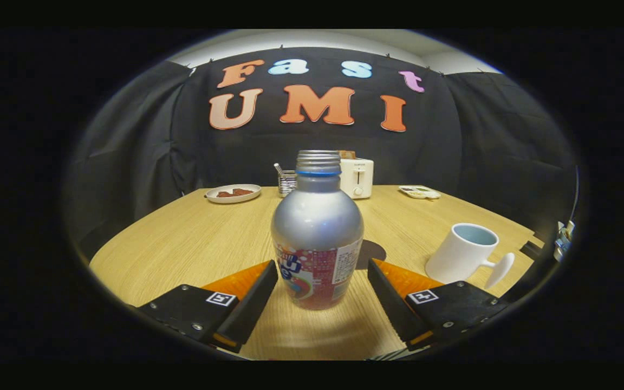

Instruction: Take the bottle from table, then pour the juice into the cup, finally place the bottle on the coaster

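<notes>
The jaws stand wide apart, released, one on either side of the bottle's lower body with a clear gap on both sides, so the gripper [323, 273] presses on nothing. Beneath everything lies the wooden bench [182, 244], pale and bare around the fingers. The silver bottle [317, 233] stands upright on it, between the two fingers, its cap off and a printed label round its lower half. Just behind the bottle, partly hidden by it, a dark round coaster [372, 252] lies flat on the bench. Right of that and beyond the right finger stands a white cup [463, 253], open top up, its handle turned to the right. Along the far edge of the bench are a white toaster [357, 177], a plate [233, 193] with something brown on it, a small tray [419, 192], and a mesh holder [287, 182] with utensils.
</notes>
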`<act>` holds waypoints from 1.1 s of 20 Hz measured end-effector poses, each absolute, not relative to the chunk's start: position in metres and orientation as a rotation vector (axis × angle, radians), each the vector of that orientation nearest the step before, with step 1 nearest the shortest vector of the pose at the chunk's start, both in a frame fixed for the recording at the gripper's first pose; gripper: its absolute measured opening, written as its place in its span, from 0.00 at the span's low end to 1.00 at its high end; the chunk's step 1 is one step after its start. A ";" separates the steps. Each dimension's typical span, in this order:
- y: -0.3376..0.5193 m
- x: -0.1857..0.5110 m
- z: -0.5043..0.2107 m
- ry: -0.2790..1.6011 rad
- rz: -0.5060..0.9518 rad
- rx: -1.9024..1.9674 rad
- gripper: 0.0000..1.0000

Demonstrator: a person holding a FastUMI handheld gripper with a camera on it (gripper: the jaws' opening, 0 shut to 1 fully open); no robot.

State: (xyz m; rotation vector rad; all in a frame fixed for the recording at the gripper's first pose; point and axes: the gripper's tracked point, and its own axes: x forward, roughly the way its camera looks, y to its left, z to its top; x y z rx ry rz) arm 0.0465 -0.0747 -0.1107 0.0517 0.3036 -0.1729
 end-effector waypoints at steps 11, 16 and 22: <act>-0.075 0.055 -0.094 0.261 -0.182 0.136 0.77; -0.084 0.057 -0.075 0.219 -0.208 0.299 0.77; -0.108 0.062 -0.044 0.123 -0.256 0.548 0.77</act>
